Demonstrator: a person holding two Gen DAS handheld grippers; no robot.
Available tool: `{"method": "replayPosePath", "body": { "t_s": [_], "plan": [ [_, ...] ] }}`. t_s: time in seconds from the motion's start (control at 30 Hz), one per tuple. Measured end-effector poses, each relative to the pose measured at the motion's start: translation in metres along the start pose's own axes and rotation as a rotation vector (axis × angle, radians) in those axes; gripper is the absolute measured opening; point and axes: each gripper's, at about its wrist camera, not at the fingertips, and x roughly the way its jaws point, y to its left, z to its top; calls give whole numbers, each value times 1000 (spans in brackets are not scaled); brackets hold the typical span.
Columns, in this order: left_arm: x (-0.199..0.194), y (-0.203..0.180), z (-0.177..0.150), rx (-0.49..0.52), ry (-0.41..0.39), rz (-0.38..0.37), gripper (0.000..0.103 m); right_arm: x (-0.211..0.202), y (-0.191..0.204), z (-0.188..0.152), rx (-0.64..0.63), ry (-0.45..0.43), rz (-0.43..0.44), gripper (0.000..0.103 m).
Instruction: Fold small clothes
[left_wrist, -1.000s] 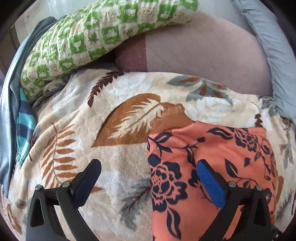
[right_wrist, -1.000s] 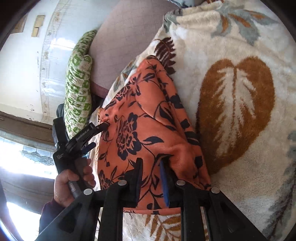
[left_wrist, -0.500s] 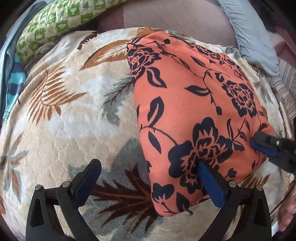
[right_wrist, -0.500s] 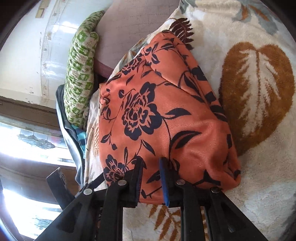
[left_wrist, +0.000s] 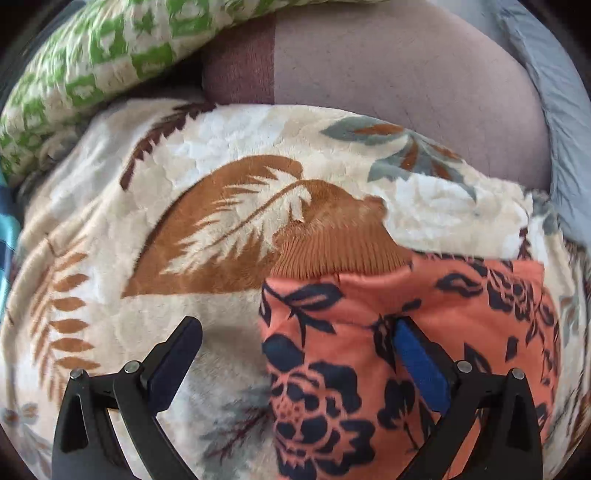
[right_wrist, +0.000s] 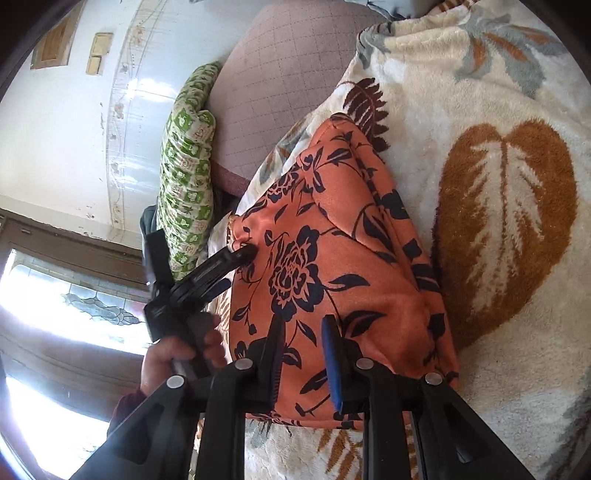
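Left wrist view: your left gripper has swung back low, fingers wide apart, one pad pressing the orange floral garment it overlooked half a second ago. Your right gripper stays clamped on the hem. The garment lies folded on the plush leaf-print blanket, ribbed brown cuff exposed; judged ready for another fold. Soft knit, creases readily.

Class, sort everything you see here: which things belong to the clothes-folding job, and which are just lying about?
Job: orange floral garment; left tongs; right tongs.
Lying about: leaf-print blanket; green checked pillow; mauve cushion; grey cloth.
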Motion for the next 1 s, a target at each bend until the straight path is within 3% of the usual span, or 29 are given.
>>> {"method": "replayPosePath", "body": {
  "t_s": [0.07, 0.13, 0.23, 0.3, 0.5, 0.57, 0.63, 0.8, 0.93, 1.0],
  "plan": [
    [8, 2, 10, -17, 38, -16, 103, 3, -3, 0, 8, 10, -10, 23],
    [8, -3, 17, 34, 40, -3, 103, 6, -7, 0, 24, 32, -15, 23],
    [-10, -14, 13, 84, -45, 47, 103, 6, -8, -1, 28, 31, -16, 23],
    [-27, -20, 1, 105, -93, 16, 103, 4, -5, -2, 13, 28, -15, 23],
    [-77, -29, -54, 205, -134, -95, 103, 3, 9, -6, -21, 11, -21, 23],
    [-77, -29, -71, 242, -97, -70, 103, 3, 9, -8, -11, 12, -55, 23],
    [-60, -24, -84, 262, -31, -12, 103, 8, 3, -8, 9, 29, -144, 24],
    [-72, -1, -100, 75, 26, -74, 103, 6, -2, -5, 24, 52, -126, 22],
    [-125, 2, -129, 129, -129, -55, 103, -23, -2, 1, 14, -69, -83, 24],
    [-148, 10, -147, 152, -181, -29, 103, -41, -9, 3, 55, -130, -26, 35]
  ]
}}
